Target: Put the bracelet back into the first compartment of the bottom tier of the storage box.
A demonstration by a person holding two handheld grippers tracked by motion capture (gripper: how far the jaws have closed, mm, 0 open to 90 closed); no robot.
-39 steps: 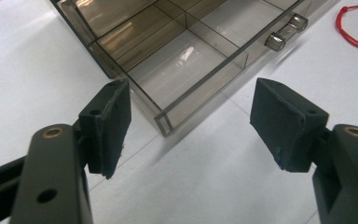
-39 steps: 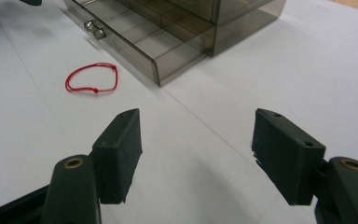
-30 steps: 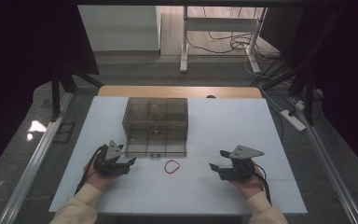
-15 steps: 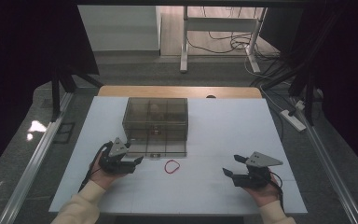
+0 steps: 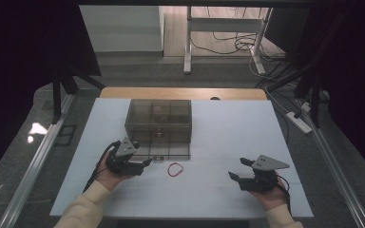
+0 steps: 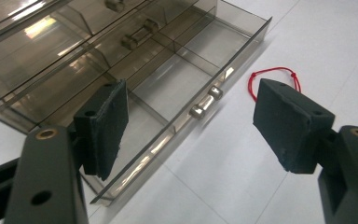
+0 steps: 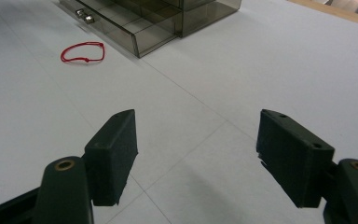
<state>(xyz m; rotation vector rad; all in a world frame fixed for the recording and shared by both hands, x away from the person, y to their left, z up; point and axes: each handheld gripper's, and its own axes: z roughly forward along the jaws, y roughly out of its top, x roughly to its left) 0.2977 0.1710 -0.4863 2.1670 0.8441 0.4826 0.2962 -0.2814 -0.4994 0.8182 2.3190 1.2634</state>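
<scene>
**Both grippers' fingers apart over the desk**

Fingers of the left gripper stand apart, empty, just beside the pulled-out drawer of the smoky plastic organizer. Right gripper fingers likewise gape, well apart from the red loop lying on the white desk before the drawer.

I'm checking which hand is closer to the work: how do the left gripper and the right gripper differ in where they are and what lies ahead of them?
The left gripper sits at the pulled-out drawer of the smoky clear box; the right gripper is out on bare white table. The red loop lies nearer the left gripper, while the right gripper sees it farther off. Both have open jaws with nothing between them.
</scene>
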